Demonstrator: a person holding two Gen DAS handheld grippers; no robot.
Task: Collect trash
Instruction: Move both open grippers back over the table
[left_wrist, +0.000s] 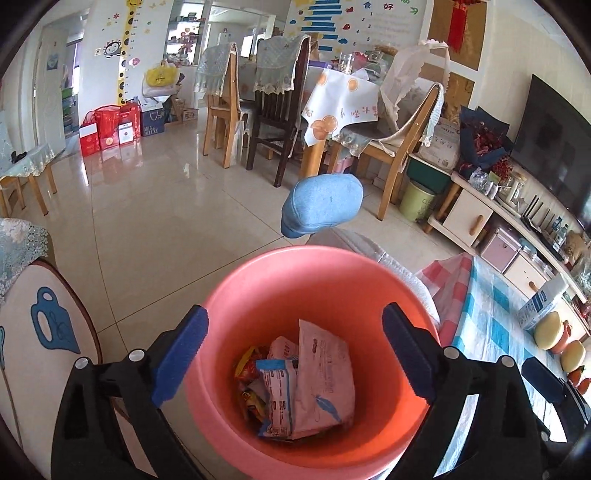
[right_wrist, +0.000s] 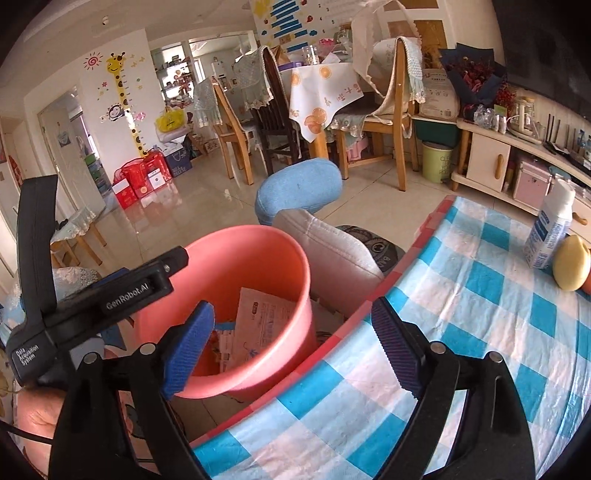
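Observation:
A salmon-pink bucket stands on the floor beside the table and holds trash. Inside lie a pink-white pouch, a blue-and-white wrapper and red-yellow wrappers. My left gripper hangs open right over the bucket's mouth, nothing between its blue pads. In the right wrist view the bucket is at left, with the pouch showing inside. My right gripper is open and empty, straddling the bucket's rim and the table edge. The left tool's black body shows over the bucket.
A blue-checked tablecloth covers the table on the right, bearing a milk carton and a yellow round object. A blue padded chair back and a grey cushion stand behind the bucket. A green bin sits farther back.

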